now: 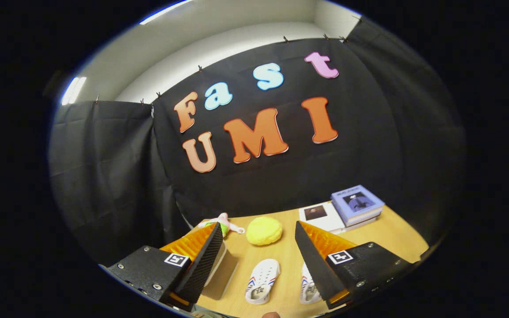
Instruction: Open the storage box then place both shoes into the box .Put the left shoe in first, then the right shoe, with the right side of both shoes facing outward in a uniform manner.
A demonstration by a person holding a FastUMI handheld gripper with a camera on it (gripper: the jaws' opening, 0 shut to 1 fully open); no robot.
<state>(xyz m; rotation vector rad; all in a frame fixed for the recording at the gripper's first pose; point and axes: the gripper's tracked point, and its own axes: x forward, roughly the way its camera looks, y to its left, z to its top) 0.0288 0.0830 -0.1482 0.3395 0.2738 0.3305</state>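
Observation:
My gripper (259, 230) is open and held high above a wooden table (396, 238), with nothing between its fingers. Below, between the fingers, a small white shoe (261, 281) with red and blue stripes lies on the table. A second white shoe (308, 290) lies to its right, partly hidden behind the right finger (314, 260). The storage box (222, 274), a pale box with a brownish side, sits to the left of the shoes, partly hidden behind the left finger (203, 260). Whether its lid is open I cannot tell.
A yellow plush ball (263, 231) lies beyond the shoes. A small pink and green toy (221, 223) sits at the far left of the table. At the far right stands a stack of books (355, 204) beside a white booklet (320, 216).

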